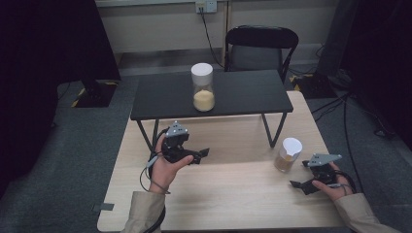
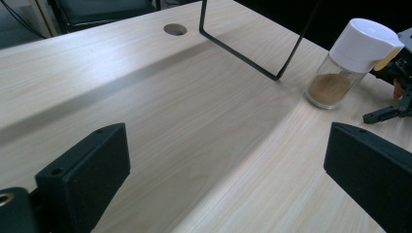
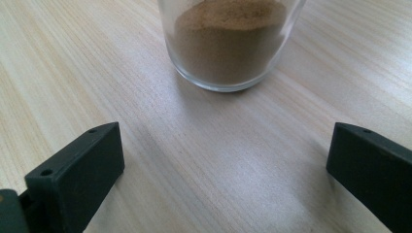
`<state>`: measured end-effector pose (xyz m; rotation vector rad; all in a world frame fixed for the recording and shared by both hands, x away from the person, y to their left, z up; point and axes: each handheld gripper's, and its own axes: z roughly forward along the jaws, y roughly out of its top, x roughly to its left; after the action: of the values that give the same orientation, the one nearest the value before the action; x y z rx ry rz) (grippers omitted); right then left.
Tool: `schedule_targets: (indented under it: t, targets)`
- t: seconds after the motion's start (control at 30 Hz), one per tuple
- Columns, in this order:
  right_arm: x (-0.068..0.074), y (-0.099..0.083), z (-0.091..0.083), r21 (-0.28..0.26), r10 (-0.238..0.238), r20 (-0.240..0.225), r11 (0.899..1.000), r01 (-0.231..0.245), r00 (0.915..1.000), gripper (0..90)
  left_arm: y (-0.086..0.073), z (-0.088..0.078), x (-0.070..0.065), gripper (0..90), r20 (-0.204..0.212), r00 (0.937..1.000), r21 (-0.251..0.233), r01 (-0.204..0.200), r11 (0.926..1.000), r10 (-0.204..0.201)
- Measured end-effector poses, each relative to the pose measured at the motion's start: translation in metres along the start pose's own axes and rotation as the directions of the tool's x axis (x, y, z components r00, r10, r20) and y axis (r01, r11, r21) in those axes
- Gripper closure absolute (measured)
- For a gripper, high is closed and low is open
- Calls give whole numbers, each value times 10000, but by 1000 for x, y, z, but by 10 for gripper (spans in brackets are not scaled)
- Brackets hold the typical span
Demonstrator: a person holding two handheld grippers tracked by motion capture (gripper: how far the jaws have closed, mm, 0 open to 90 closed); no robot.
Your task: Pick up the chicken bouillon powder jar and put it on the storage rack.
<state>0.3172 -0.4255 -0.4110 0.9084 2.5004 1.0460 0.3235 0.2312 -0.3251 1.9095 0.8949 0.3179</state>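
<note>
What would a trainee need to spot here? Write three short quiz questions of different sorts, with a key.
1. True or false: the right gripper is clamped on the small jar.
2. Where does the tall jar stand? A) on the wooden table B) on the black shelf C) on the chair
3. Fill in: both jars have lids of the colour ____.

Key
1. False. Its jaws stand open, with the jar just ahead of them on the wooden table.
2. B, on the black shelf.
3. White.
</note>
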Motion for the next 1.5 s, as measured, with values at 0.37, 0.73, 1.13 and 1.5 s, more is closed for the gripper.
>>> schedule_targets:
  t: [0.37, 0.73, 1.13, 1.5]
  targets:
    - [0, 0, 0, -2, -3, 1, 10000, 3, 10000, 0, -15, 4, -1, 13, 2, 10000, 71, 54, 10000, -54]
    - [0, 0, 0, -4, -2, 1, 10000, 2, 10000, 0, -25, 6, -3, 12, -126, 9999, 182, 88, 9998, -85]
    - [0, 0, 0, -3, -1, 0, 10000, 1, 10000, 0, -42, 13, -4, 12, -147, 9999, 503, 77, 9987, -70]
    - [0, 0, 0, -4, -3, 0, 10000, 3, 10000, 0, -65, 17, -3, 12, -221, 9995, 549, 227, 9982, -215]
